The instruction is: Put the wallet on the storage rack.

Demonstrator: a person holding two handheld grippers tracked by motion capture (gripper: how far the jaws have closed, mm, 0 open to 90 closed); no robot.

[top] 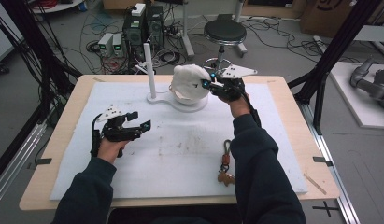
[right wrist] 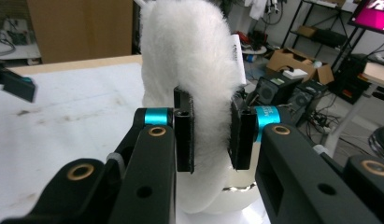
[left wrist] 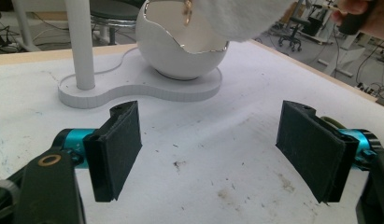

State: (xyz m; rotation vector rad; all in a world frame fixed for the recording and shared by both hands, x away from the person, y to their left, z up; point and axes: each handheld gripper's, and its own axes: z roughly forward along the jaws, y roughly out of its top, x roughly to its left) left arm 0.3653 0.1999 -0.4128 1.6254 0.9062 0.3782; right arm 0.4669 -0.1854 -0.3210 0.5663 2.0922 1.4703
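White-matted counter (top: 180,158): right gripper (top: 209,82) at far centre, fingers clamped on a fluffy white cloth (top: 192,79) over the white bowl (left wrist: 180,51); left gripper (top: 133,125) near left, fingers wide open, empty.

The egg-shaped bowl (top: 187,95) sits on the stand (top: 158,99) right of the post (top: 149,70) (keychain (top: 225,163) nearer the person).
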